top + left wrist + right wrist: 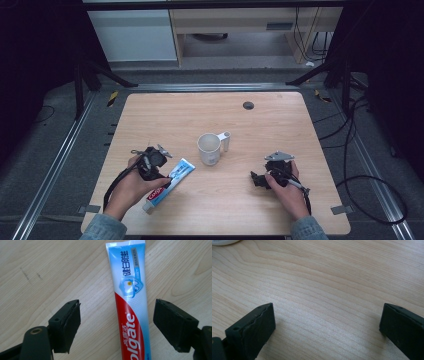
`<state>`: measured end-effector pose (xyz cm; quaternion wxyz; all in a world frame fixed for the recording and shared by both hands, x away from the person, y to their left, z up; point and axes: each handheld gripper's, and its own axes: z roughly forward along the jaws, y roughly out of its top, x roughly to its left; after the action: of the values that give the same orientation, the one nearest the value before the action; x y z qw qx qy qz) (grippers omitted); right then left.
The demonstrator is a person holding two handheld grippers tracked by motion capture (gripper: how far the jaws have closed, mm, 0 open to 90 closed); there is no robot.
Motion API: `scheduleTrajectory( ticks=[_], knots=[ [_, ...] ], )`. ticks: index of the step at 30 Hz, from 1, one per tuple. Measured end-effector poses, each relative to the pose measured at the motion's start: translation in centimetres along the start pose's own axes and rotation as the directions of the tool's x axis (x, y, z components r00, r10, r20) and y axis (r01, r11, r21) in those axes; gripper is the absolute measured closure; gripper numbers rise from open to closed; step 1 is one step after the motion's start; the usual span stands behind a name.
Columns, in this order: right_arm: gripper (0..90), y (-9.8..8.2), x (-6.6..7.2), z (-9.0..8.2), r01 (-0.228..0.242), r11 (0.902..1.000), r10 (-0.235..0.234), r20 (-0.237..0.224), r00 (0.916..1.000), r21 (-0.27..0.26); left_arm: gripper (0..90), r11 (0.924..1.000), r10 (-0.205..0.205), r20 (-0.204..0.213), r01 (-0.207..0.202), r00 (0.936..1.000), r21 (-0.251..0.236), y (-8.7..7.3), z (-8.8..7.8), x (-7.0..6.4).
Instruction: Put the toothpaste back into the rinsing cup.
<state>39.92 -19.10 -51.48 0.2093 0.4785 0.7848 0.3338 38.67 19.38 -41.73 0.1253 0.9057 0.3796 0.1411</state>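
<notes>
Pale wood tabletop (280,115) carries the work. On its near-left part a toothpaste tube (170,184) lies flat and slantwise, cap end toward the person. The left gripper (117,325) hangs just over the tube's red half, jaws spread to either side with the pads clear of it, likely lined up to pinch it across its width. The left hand (131,187) holds that gripper angled down. Near the middle stands a white mug (209,148), upright. The right gripper (327,325) waits over bare wood, jaws wide apart, in the right hand (286,189).
</notes>
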Motion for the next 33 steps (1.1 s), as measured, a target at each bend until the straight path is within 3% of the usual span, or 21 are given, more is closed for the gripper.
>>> scheduleTrajectory(
  ticks=[2, 7, 8, 13, 14, 20, 23, 24, 29, 33],
  knots=[
    [0.5, 0.0, 0.0, 0.0, -0.002, 1.0, 0.002, 0.001, 1.0, 0.001, 23.1, 0.9976, 0.036, 0.029, -0.037, 0.9989, 0.058, 1.4, 1.0, -0.6],
    [0.5, 0.0, 0.0, 0.0, 0.001, 1.0, -0.001, -0.003, 1.0, 0.0, 26.0, 0.9918, 0.042, 0.082, -0.051, 0.9957, 0.117, 2.8, 2.2, -1.0],
    [0.5, 0.0, 0.0, 0.0, -0.001, 1.0, 0.001, -0.003, 1.0, 0.0, 27.1, 0.9881, 0.042, 0.085, -0.054, 0.9955, 0.144, 3.1, 2.8, -1.0],
    [0.5, 0.0, 0.0, 0.0, 0.002, 1.0, -0.002, -0.002, 1.0, 0.0, 28.7, 0.9802, 0.034, 0.076, -0.048, 0.9965, 0.192, 3.6, 3.4, -0.9],
    [0.5, 0.0, 0.0, 0.0, 0.002, 1.0, -0.002, -0.003, 1.0, 0.0, 28.7, 0.9755, 0.04, 0.069, -0.054, 0.9968, 0.213, 3.7, 3.7, -0.8],
    [0.5, 0.0, 0.0, 0.0, -0.002, 1.0, 0.002, -0.002, 1.0, 0.0, 29.0, 0.9676, 0.012, 0.09, -0.034, 0.9959, 0.25, 3.5, 4.8, -0.2],
    [0.5, 0.0, 0.0, 0.0, -0.003, 1.0, 0.003, -0.003, 1.0, 0.001, 29.7, 0.9675, -0.015, 0.101, -0.011, 0.9948, 0.253, 3.4, 5.1, 0.1],
    [0.5, 0.0, 0.0, 0.0, 0.0, 1.0, 0.0, -0.003, 1.0, 0.0, 31.1, 0.9705, -0.031, 0.116, 0.002, 0.9927, 0.241, 3.6, 5.1, 0.0],
    [0.5, 0.0, 0.0, 0.0, 0.002, 1.0, -0.002, -0.002, 1.0, 0.0, 32.3, 0.9651, 0.012, 0.104, -0.039, 0.9945, 0.259, 4.1, 5.5, -1.1],
    [0.5, 0.0, 0.0, 0.0, 0.0, 1.0, 0.0, -0.002, 1.0, 0.0, 35.1, 0.9604, -0.019, 0.113, -0.013, 0.9934, 0.278, 4.2, 6.1, -0.6]
  ],
)
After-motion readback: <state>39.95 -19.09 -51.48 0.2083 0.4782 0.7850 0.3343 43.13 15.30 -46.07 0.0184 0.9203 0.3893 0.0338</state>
